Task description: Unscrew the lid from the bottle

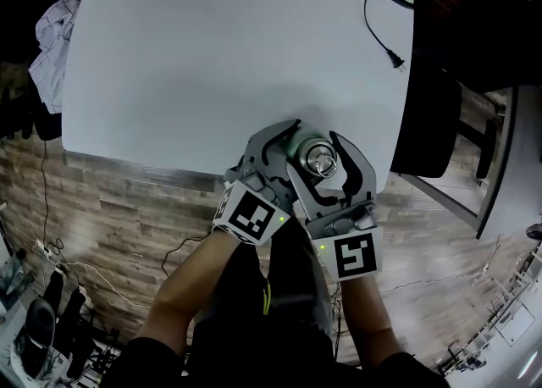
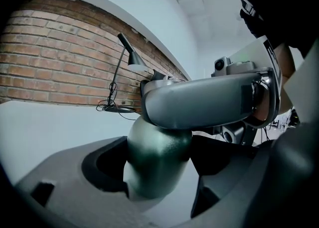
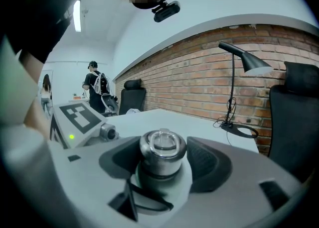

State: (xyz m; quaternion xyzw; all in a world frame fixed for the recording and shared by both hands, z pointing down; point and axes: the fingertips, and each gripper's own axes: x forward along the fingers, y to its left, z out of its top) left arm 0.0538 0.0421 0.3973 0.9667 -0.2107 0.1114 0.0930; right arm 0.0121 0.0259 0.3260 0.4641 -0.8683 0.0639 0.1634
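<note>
White tabletop (image 1: 212, 56) is backed by a brick wall (image 3: 199, 77), and the green bottle (image 2: 157, 162) is stood upright at its near edge, towards the right. Its body is clamped between the jaws of the left gripper (image 2: 160, 172). Its silver lid (image 3: 162, 147) is flanked by the widely parted jaws of the right gripper (image 3: 164, 166), with gaps left on both sides.

Overhead view; two close views share bottle (image 2: 154, 165)
</note>
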